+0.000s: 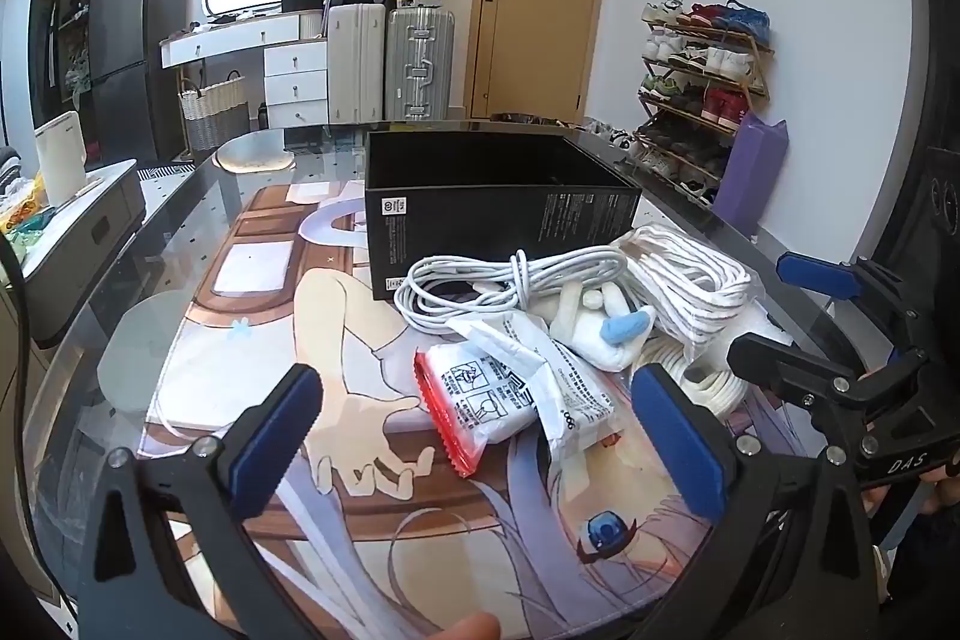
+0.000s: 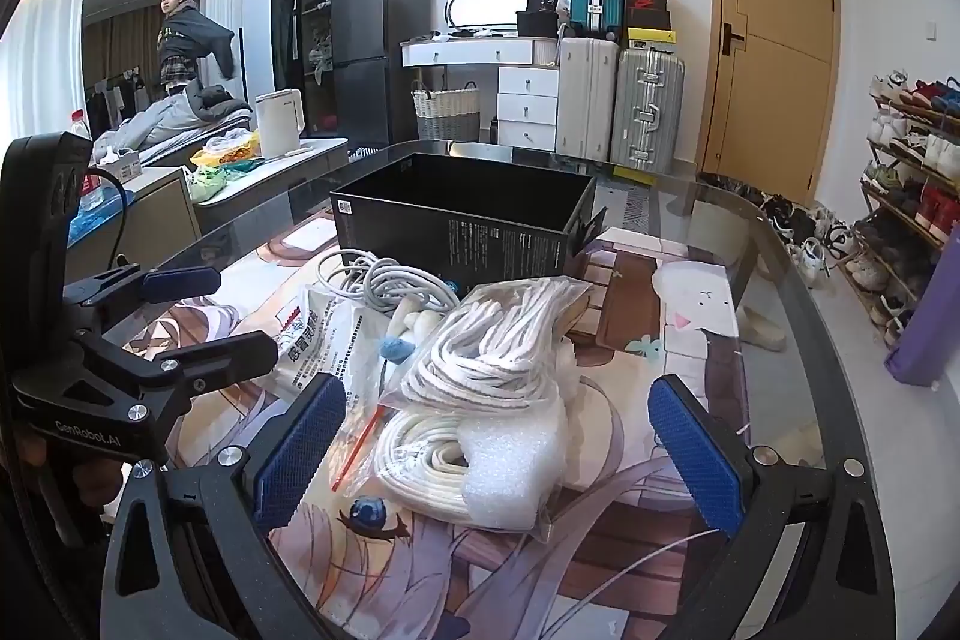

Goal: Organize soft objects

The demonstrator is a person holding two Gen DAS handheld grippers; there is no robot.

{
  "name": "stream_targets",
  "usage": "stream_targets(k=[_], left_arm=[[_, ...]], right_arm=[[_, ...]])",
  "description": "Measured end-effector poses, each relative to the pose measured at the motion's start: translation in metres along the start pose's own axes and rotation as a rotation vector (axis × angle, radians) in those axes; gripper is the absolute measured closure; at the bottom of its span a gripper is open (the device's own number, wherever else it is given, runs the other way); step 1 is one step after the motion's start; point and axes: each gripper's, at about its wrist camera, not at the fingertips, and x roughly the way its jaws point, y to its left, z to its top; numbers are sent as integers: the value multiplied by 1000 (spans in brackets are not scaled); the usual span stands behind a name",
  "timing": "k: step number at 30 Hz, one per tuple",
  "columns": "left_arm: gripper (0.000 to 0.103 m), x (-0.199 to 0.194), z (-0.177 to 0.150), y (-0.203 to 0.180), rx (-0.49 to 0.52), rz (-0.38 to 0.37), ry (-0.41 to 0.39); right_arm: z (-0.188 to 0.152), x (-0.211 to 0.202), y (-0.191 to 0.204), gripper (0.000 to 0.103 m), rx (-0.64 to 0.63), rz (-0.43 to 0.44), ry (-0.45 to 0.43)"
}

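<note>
Red-edged packet [image 1: 480, 403] between left tool [image 1: 474, 439] fingers

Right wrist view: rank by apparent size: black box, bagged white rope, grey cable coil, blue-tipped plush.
1. black box
2. bagged white rope, close to the box in apparent size since it lies nearer the camera, so the top two are unsure
3. grey cable coil
4. blue-tipped plush, partly hidden

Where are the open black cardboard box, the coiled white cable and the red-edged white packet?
Open black cardboard box [image 1: 498, 226], left wrist view: its front wall.
Coiled white cable [image 1: 474, 283], left wrist view: the loops.
Red-edged white packet [image 1: 480, 400], left wrist view: its printed face.
</note>
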Motion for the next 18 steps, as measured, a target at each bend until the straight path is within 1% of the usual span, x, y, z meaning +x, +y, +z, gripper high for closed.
stream_targets(k=[18], left_arm=[[0, 1, 1, 4, -5, 11, 2]], right_arm=[[1, 0, 5, 0, -18, -7, 4]])
